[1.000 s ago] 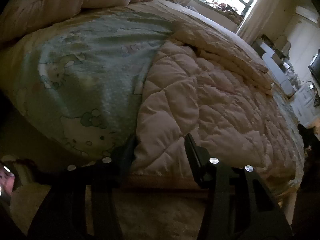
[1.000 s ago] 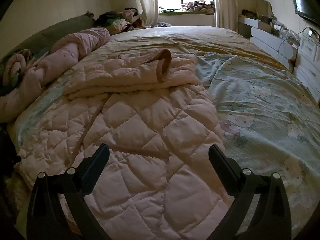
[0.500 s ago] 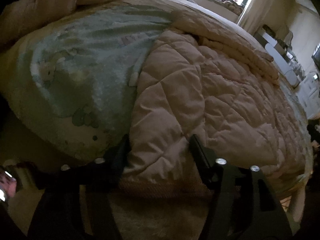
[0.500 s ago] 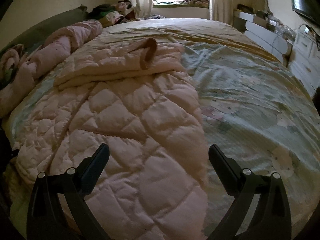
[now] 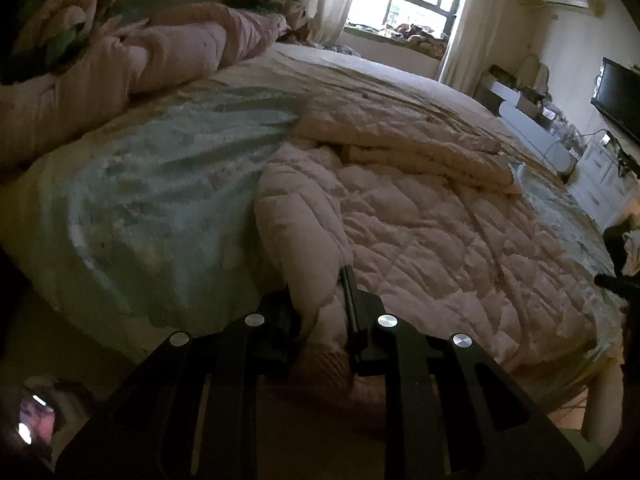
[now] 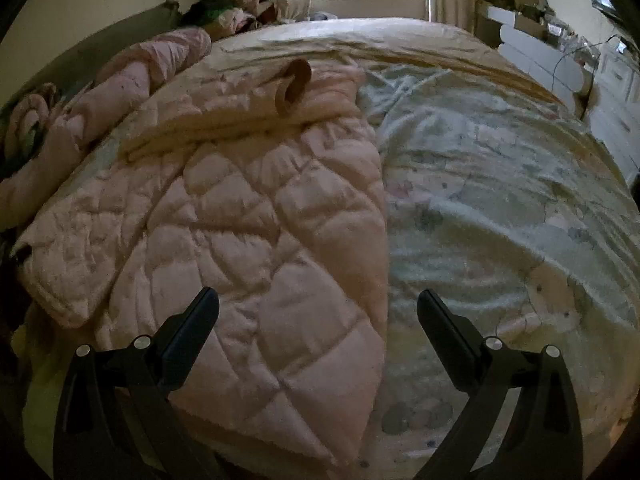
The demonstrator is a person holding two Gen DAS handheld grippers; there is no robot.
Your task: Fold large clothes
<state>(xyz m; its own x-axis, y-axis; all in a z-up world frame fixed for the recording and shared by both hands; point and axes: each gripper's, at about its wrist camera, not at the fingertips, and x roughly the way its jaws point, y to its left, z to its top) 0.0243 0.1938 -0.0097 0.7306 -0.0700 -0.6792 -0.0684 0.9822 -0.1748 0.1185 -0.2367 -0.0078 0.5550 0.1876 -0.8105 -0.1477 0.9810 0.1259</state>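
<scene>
A large pink quilted garment (image 5: 432, 232) (image 6: 248, 216) lies spread over the bed, its far part folded back into a thick band with a brown cuff loop (image 6: 294, 86) on top. My left gripper (image 5: 320, 284) is shut on the garment's near left corner, and the fabric bunches up between the fingers and lifts off the sheet. My right gripper (image 6: 318, 304) hangs open above the garment's near right edge, with the fabric below and between its wide-spread fingers (image 6: 192, 328) but not pinched.
A pale green cartoon-print sheet (image 5: 160, 200) (image 6: 500, 200) covers the bed on both sides of the garment. A rolled pink duvet (image 5: 120, 64) lies along the headboard side. White drawers (image 5: 600, 176) and a television (image 5: 624, 92) stand at the right.
The left gripper went from open around the garment's corner to shut on it and rose, pulling the corner up. The right gripper slid right along the garment's near edge, still open.
</scene>
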